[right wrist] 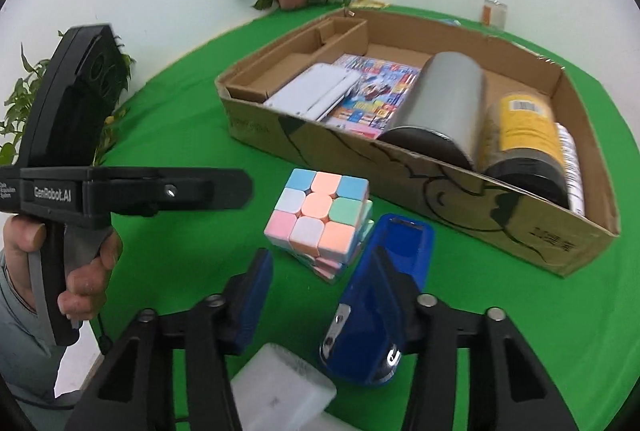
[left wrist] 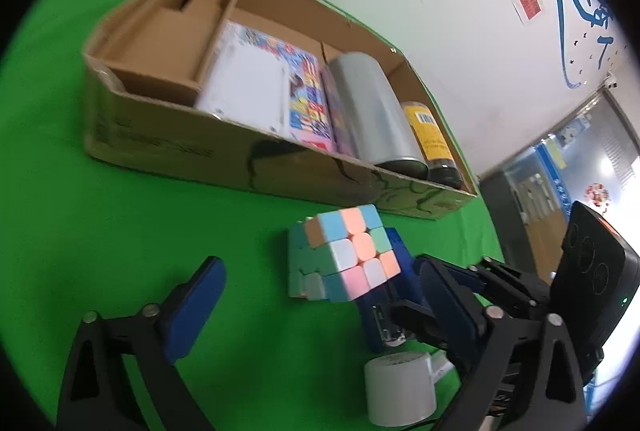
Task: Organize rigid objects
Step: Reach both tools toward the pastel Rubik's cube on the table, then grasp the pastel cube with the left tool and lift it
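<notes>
Here the risk is judged to lie mainly in crowding: a pastel-coloured puzzle cube [right wrist: 320,219], a glossy blue plastic stapler [right wrist: 380,307] and a white rectangular plastic block [right wrist: 280,391] are packed close together on the green cloth-covered table [right wrist: 180,135], so one could be knocked aside while another is being gripped. The stapler's rounded, smooth body could also be squeezed out of the pads if it is pinched off-centre (a judgement, not something seen).

The right gripper [right wrist: 336,295] is seen spread apart with nothing clamped; the stapler is lying against its right-hand finger [right wrist: 404,287], while the cube is set just beyond the fingertips and the white block is found low between the fingers, nearer the camera. The left gripper [left wrist: 316,295] is likewise released and is holding nothing; the cube is placed between and a little ahead of its fingers.

Beyond these, an open brown cardboard box [right wrist: 500,227] is seen, already loaded with a grey metal cylinder [right wrist: 444,103], a yellow-labelled dark jar [right wrist: 524,139], a colourful printed booklet [right wrist: 376,87] and a flat white case [right wrist: 320,91]
</notes>
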A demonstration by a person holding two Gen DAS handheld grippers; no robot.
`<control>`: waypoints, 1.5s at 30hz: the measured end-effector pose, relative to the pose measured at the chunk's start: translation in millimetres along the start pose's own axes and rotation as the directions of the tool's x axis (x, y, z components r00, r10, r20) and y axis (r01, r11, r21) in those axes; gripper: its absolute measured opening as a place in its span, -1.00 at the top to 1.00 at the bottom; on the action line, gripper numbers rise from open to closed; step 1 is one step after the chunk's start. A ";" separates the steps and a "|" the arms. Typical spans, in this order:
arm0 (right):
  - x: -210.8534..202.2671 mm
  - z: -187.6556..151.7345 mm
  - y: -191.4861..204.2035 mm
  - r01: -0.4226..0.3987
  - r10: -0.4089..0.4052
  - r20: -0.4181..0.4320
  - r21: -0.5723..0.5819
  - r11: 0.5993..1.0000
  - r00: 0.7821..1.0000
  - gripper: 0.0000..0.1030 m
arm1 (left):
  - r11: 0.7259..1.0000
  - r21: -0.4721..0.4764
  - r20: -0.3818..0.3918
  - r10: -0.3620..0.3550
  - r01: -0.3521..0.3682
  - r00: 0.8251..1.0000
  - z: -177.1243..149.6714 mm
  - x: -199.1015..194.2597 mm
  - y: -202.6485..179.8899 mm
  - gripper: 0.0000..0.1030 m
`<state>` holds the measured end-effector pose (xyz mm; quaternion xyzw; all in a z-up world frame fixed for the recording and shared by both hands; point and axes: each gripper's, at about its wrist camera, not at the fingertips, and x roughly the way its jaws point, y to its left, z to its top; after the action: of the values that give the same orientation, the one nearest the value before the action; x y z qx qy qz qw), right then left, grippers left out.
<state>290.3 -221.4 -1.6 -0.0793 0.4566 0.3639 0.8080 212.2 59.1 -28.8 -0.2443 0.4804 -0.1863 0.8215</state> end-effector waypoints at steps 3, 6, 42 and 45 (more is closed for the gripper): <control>10.7 5.2 -0.1 0.005 -0.005 -0.007 0.014 1.000 1.000 0.35 | 0.998 -0.021 -0.046 -0.057 0.056 0.997 5.3 17.3 3.6 -0.61; 17.5 5.6 4.0 0.015 -0.015 -0.025 0.006 1.000 1.000 0.43 | 0.996 -0.051 -0.084 -0.082 0.078 0.993 9.1 32.9 8.1 -0.31; 44.3 -11.0 55.8 -0.030 0.012 -0.221 -0.081 0.996 0.975 0.33 | 0.968 -0.243 -0.133 -0.098 0.063 0.986 -32.9 7.0 27.9 -0.21; 51.1 -9.4 56.0 -0.022 0.000 -0.251 -0.085 0.996 0.968 0.14 | 0.959 -0.270 -0.147 -0.131 0.088 0.980 -35.7 9.7 29.7 -0.23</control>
<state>263.2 -158.9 -36.1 -0.1573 0.5392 0.3748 0.7376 187.4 70.0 -67.8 -0.3608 0.5523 -0.1858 0.7282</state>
